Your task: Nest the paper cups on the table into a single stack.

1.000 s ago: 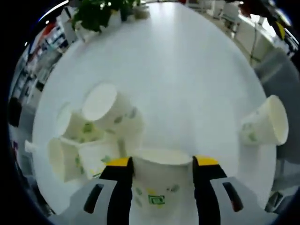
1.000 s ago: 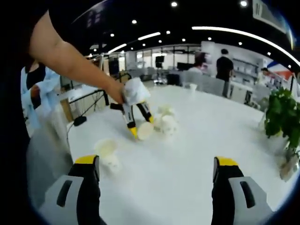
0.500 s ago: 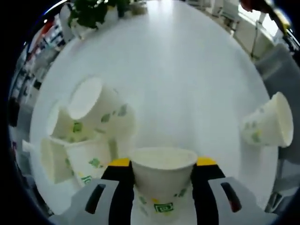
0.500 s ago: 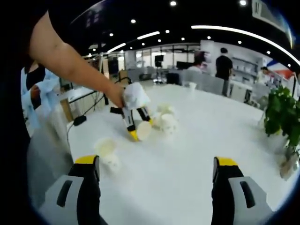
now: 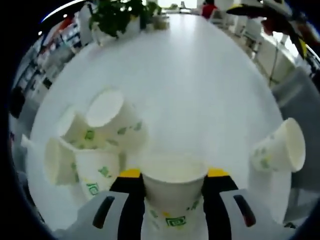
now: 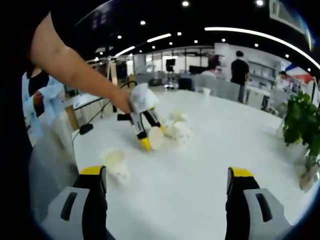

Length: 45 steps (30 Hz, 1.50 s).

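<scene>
Holding one paper cup (image 5: 173,186) tight between its two jaws, the left gripper (image 5: 173,200) sits at 6 o'clock in the left gripper view. A bunch of loose cups (image 5: 92,142) lies at 9 o'clock on the white table (image 5: 190,85), some tipped over. One more lone cup (image 5: 280,150) lies at 3 o'clock. The right gripper (image 6: 167,200) is wide open and holds nothing. I think the stacking has only just begun.

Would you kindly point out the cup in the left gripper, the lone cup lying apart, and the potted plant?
held cup (image 5: 173,187), left gripper view, side wall
lone cup (image 5: 280,149), left gripper view, side wall
potted plant (image 6: 302,120), right gripper view, leaves
</scene>
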Each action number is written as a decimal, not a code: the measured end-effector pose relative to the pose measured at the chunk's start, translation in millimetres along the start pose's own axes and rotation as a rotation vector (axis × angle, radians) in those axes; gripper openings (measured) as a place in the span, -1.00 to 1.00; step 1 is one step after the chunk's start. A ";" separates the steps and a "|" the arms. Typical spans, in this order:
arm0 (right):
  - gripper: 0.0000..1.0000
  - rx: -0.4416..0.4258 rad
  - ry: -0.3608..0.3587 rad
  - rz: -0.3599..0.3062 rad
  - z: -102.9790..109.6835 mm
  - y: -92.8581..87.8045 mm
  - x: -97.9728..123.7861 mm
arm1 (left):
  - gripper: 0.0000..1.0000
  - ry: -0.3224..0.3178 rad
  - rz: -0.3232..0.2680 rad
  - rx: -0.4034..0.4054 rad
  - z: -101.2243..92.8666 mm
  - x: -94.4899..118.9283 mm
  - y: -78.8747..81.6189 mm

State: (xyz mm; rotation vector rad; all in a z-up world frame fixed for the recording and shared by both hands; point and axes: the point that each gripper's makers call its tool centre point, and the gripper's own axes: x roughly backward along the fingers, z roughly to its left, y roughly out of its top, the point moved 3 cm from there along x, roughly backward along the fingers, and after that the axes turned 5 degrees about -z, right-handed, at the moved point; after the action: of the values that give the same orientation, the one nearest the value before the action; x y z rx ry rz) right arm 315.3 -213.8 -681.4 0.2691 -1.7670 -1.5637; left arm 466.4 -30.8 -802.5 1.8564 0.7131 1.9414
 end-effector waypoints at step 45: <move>0.98 0.010 -0.018 -0.013 6.5 12.8 8.4 | -0.16 0.362 -0.875 0.306 42.8 128.8 124.0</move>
State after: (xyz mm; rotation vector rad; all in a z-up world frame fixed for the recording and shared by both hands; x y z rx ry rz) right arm 309.2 -210.9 -666.2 0.2732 -1.7901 -1.5718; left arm 510.1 -51.6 -625.1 1.0018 1.6665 1.6011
